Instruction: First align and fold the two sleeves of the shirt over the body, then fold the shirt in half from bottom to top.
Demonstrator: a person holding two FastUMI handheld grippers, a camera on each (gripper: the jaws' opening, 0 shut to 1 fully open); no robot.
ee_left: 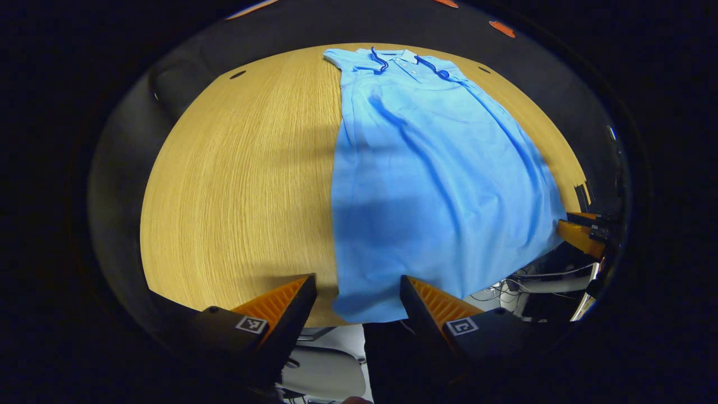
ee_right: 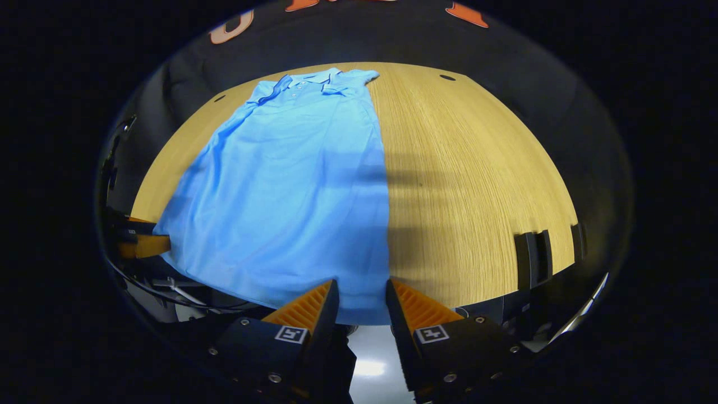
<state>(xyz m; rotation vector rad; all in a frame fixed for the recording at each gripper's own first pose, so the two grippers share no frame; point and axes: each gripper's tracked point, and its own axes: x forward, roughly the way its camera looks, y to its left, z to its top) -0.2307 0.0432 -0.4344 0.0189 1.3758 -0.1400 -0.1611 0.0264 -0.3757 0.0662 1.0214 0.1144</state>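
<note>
Wooden table (ee_left: 235,185), pale grain, with the booth's dark wall behind it. Light blue polo shirt (ee_left: 426,179) lies flat along the table, collar (ee_left: 401,59) at the far end, hem hanging just over the near edge. Both sleeves sit folded in over the body, so the sides run nearly straight. Collar shows darker blue trim and small buttons; no readable brand or writing on the shirt.

Left gripper (ee_left: 358,292) sits at the hem's left corner, jaws wide apart, cloth between them but not pinched. Right gripper (ee_right: 362,294) sits at the hem's right corner, jaws somewhat apart, not pressing the cloth. Each finger carries a square black-and-white marker tag.
</note>
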